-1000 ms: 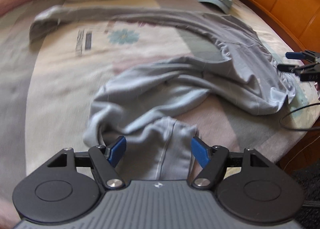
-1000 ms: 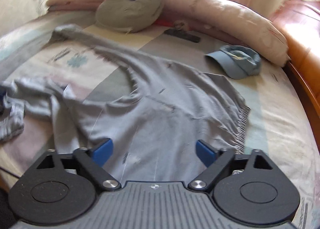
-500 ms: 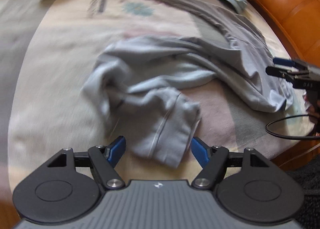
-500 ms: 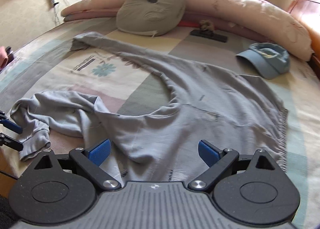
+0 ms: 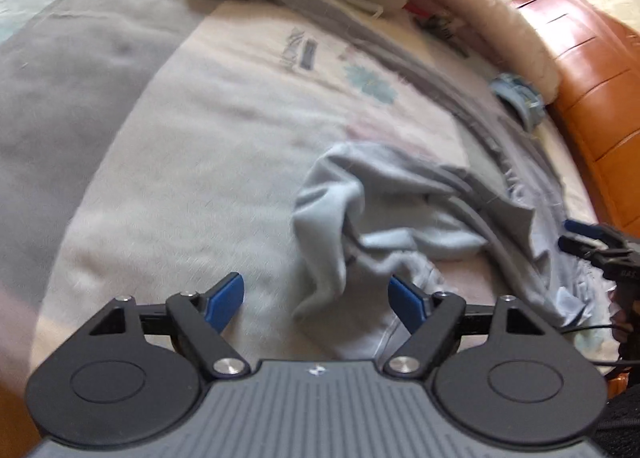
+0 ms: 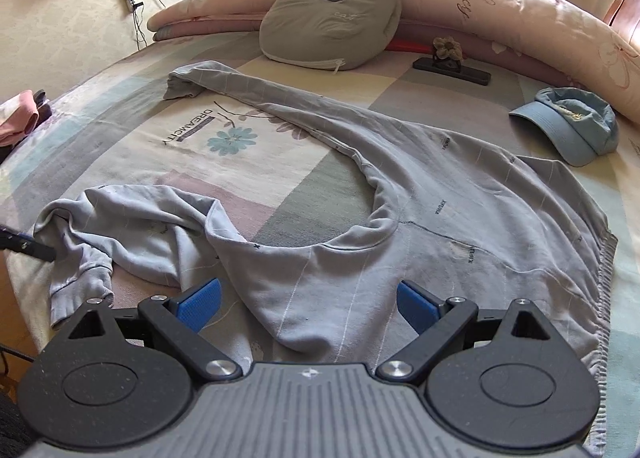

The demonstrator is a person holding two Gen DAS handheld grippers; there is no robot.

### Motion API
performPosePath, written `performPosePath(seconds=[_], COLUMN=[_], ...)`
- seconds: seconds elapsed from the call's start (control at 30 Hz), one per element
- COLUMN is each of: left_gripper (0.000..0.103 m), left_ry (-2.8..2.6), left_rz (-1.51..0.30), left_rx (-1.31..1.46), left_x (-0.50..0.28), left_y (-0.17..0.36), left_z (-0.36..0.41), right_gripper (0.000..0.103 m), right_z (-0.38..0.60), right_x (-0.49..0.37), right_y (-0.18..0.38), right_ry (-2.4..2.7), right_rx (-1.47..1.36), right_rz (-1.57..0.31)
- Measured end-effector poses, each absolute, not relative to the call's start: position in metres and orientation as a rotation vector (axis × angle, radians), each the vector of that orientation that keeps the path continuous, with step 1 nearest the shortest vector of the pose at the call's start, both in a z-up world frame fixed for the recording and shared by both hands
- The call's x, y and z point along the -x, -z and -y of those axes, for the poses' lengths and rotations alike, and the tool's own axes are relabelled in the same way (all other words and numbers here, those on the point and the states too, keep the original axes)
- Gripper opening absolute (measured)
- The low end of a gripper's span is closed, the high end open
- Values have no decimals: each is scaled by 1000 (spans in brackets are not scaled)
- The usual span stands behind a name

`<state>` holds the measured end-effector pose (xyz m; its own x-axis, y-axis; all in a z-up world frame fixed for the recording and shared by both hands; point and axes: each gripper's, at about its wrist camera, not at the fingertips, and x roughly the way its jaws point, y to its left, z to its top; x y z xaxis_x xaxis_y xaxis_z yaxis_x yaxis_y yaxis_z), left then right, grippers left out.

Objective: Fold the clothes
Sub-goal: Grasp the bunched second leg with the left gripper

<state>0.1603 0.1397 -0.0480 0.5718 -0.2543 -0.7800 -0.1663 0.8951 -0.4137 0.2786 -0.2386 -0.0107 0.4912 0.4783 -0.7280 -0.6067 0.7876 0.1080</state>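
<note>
A pale grey long-sleeved sweatshirt point(image 6: 460, 210) lies spread on the bed, its neck hole facing left. One sleeve point(image 6: 224, 78) stretches away toward the cushion. The other sleeve point(image 5: 360, 226) is crumpled near the bed's front edge. My left gripper point(image 5: 316, 298) hovers over that crumpled sleeve with its jaws opening; cloth lies between the blue pads point(image 5: 224, 300), which do not press it. Its tip point(image 6: 24, 244) shows at the left edge of the right wrist view. My right gripper point(image 6: 308, 302) stands open just above the sweatshirt's shoulder below the neckline, and also shows in the left wrist view point(image 5: 592, 242).
A grey cat cushion point(image 6: 332, 18) and a pink bolster point(image 6: 520, 18) lie at the back of the bed. A blue cap point(image 6: 568, 122) sits at the right, a black flat object point(image 6: 452, 70) behind it. An orange bed frame point(image 5: 592, 78) borders the bed. A black cable point(image 5: 592, 328) hangs at the front edge.
The left gripper has rolled and shifted left over the crumpled sleeve, and its jaws stand a little wider. The right gripper has swung left, so the neckline is now centred ahead.
</note>
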Motion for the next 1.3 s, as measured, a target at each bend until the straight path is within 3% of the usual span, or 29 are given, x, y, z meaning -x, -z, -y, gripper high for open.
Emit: performPosePath(seconds=[0.33,0.47,0.7,0.83,1.07,1.13,1.23,1.3], left_gripper=[78,79,79,79,77,73,57,33], left_ry=[313,354,253,231,267,271,244,227], left_rz=[-897,-739,-878,-797,-780,-774,-747,-772], left_rx=[818,987,954,1018,823,829,903,854], left_x=[-150,-150,-145,-131,-152,-142,-128,-137], left_y=[68,61,82,93,84,85,96,95], left_z=[-140,-158,-157,-156,-140,-137,-140,-137], right_gripper=[97,98,98,98,98,98,98,98], right_z=[243,244,235,235,222,219,219,219], right_x=[-268,-270,-266,-267,-267,-264,-259,-257], right_y=[15,18,19,24,21,19,20,23], right_ry=[-655,-642,-667,-666,-709,-720,-735,-739], right_rx=[165,160,175,167,194,202,194,187], right_rz=[-857,-874,-873,-894,-880,-874,-885,-899])
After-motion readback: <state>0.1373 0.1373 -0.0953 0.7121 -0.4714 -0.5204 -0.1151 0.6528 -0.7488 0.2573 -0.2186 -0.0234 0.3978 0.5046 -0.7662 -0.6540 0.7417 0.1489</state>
